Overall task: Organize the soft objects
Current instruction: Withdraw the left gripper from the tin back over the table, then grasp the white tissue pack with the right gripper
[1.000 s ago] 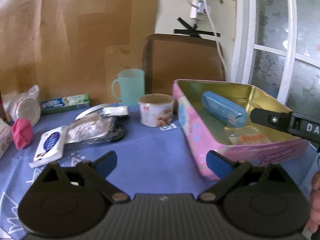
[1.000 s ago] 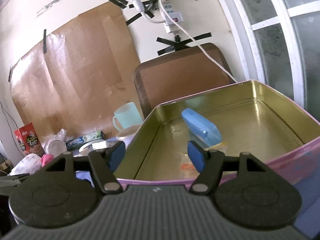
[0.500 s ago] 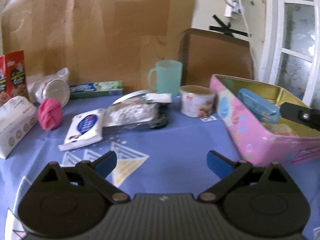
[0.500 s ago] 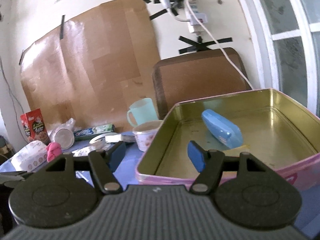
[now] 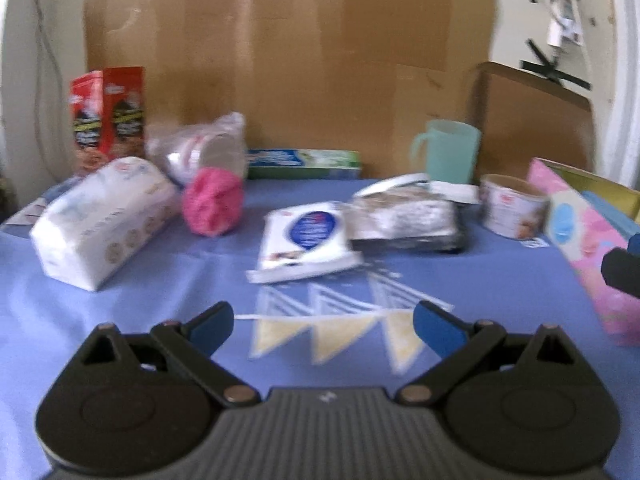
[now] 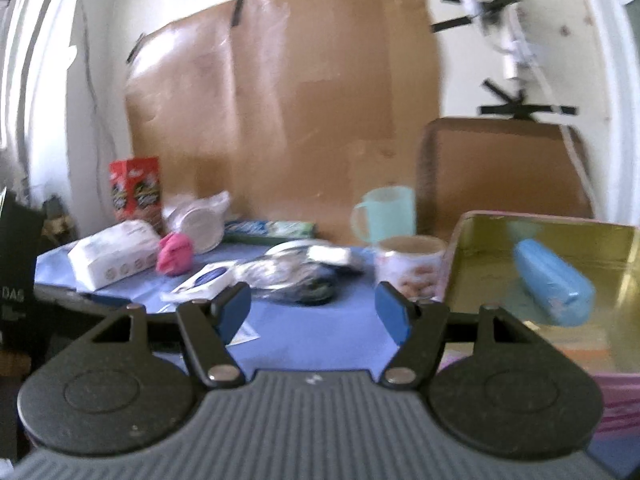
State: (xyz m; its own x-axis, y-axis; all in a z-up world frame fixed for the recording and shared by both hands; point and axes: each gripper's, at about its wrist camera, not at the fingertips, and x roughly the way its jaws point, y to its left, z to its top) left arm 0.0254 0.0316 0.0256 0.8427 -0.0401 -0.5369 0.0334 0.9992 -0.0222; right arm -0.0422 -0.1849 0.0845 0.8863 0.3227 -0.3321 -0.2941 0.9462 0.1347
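My left gripper (image 5: 323,322) hangs open over the blue tablecloth (image 5: 120,312), nothing between its fingers. Ahead lie a white wipes pack (image 5: 306,236), a pink cloth ball (image 5: 213,200), a large white tissue pack (image 5: 100,216) and a clear-wrapped bundle (image 5: 404,218). The pink tin (image 5: 580,232) stands at the right edge. My right gripper (image 6: 314,306) is open and empty too, left of the tin (image 6: 454,256), which holds a blue pouch (image 6: 554,280). The same wipes pack (image 6: 206,278), pink ball (image 6: 175,254) and tissue pack (image 6: 116,258) lie further off.
A teal mug (image 5: 450,152), a printed paper cup (image 5: 510,210), a toothpaste box (image 5: 304,159), a red carton (image 5: 108,114) and a bagged container (image 5: 200,148) stand along the cardboard-covered wall. The other gripper's dark tip (image 5: 622,272) shows at the right edge.
Both views have swung left: the tin has slid towards the right edge, and the tissue pack, pink ball and red carton have come into sight. Both grippers stayed open.
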